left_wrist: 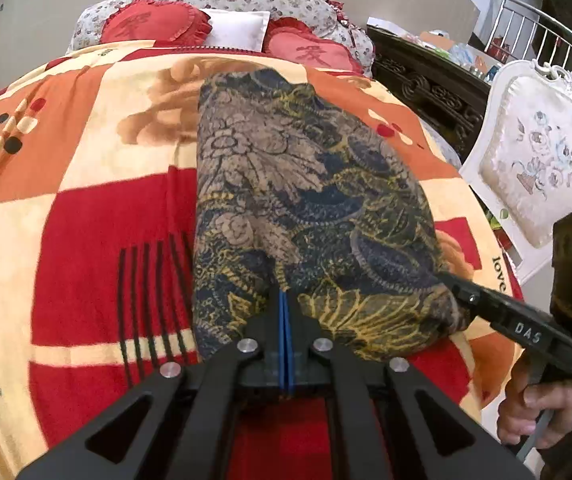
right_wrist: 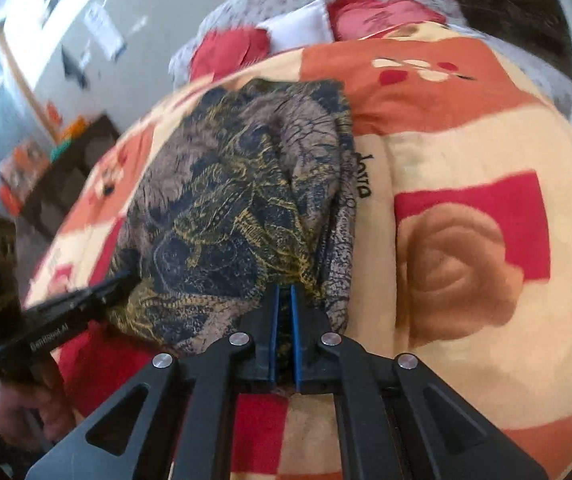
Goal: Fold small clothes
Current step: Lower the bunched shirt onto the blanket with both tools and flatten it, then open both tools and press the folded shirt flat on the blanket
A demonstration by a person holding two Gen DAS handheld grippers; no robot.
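A dark blue, gold and grey patterned garment point(left_wrist: 305, 184) lies lengthwise on a red, orange and cream blanket point(left_wrist: 86, 240). My left gripper point(left_wrist: 284, 300) is shut, its blue pads pinching the garment's near edge towards the left. My right gripper point(left_wrist: 451, 284) reaches in from the right and meets the garment's near right corner. In the right wrist view the garment point(right_wrist: 226, 200) bunches into folds, and my right gripper point(right_wrist: 284, 292) is shut on its near edge with cloth showing between the pads. My left gripper point(right_wrist: 124, 278) enters there from the left, at the cloth's near left corner.
Red heart pillows point(left_wrist: 154, 24) and a white pillow point(left_wrist: 238, 28) lie at the head of the bed. A white upholstered chair point(left_wrist: 541, 160) and dark carved furniture point(left_wrist: 425, 84) stand to the right. A hand point(left_wrist: 533, 412) holds the right gripper's handle.
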